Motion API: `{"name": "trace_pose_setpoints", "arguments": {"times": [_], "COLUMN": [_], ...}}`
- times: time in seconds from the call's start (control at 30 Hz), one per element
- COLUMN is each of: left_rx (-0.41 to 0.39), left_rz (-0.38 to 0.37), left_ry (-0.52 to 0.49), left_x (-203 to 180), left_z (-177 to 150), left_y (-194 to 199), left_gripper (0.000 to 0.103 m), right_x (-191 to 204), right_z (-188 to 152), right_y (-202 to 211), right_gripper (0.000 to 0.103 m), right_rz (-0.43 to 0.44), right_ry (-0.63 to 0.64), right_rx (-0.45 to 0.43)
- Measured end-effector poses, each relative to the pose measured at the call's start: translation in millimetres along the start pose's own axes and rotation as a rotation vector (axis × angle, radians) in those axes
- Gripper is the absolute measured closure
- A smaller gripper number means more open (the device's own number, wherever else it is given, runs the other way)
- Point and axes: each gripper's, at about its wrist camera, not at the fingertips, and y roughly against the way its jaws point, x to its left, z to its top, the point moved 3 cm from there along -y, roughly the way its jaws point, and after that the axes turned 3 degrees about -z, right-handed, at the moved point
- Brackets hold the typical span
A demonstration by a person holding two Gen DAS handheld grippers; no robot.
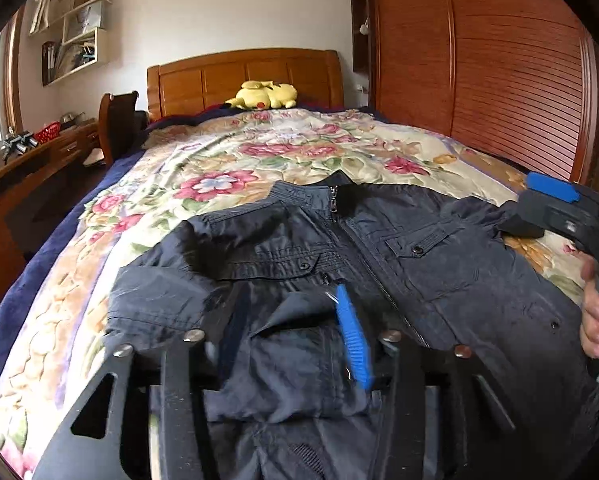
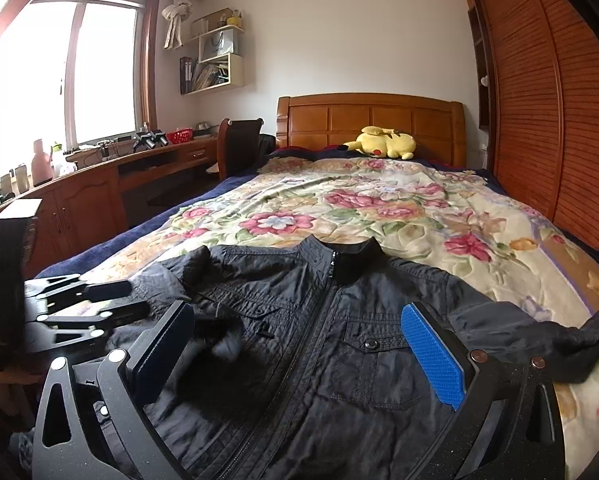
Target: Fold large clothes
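A dark navy zip jacket [image 1: 379,256] lies face up on the bed, collar toward the headboard; it also shows in the right wrist view [image 2: 339,340]. Its left sleeve [image 1: 295,356] is folded across the chest. My left gripper [image 1: 287,344] has its fingers around this sleeve, with one blue pad [image 1: 353,338] showing; fabric fills the gap. My right gripper [image 2: 295,356] is open above the jacket's chest, holding nothing, with its blue pad [image 2: 433,356] on the right. The jacket's right sleeve [image 2: 579,340] trails out over the quilt.
The floral quilt [image 2: 379,208] covers the bed. A yellow plush toy [image 2: 383,143] lies at the wooden headboard [image 2: 371,120]. A wooden wardrobe [image 2: 559,120] lines the right side. A desk [image 2: 99,184] and chair [image 2: 239,140] stand to the left.
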Motion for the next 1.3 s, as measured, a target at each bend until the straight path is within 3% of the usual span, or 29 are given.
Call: {"name": "trace_pose_setpoints", "arguments": {"times": [0.03, 0.1, 0.43, 0.73, 0.97, 1.13, 1.3], "left_rx": [-0.008, -0.031, -0.017, -0.018, -0.014, -0.021, -0.013], "left_rz": [0.009, 0.023, 0.086, 0.054, 0.049, 0.055, 0.063], "left_ry": [-0.004, 0.006, 0.087, 0.154, 0.163, 0.164, 0.158], "left_x": [1.8, 8.0, 41.4, 59.1, 62.6, 64.1, 63.4], "left_z": [-1.9, -7.3, -40.3, -53.7, -60.5, -62.8, -64.2], "left_y": [2.9, 11.9, 14.0, 13.4, 14.9, 18.9, 17.3], "left_gripper": [0.031, 0.022, 0.021, 0.021, 0.021, 0.021, 0.021], "right_x": [1.5, 4.1, 28.5, 37.1, 37.0, 36.5, 44.2], "right_z": [-0.5, -1.1, -8.5, -13.8, -34.7, -41.8, -47.5], "right_y": [-2.7, -8.4, -45.4, -98.7, -130.6, -136.8, -144.0], "right_gripper": [0.0, 0.0, 0.0, 0.005, 0.015, 0.019, 0.032], "right_rz": [0.004, 0.007, 0.075, 0.136, 0.21, 0.229, 0.246], "right_ry": [0.0, 0.007, 0.044, 0.071, 0.059, 0.083, 0.119], "right_rx": [0.006, 0.019, 0.115, 0.233, 0.353, 0.388, 0.422]}}
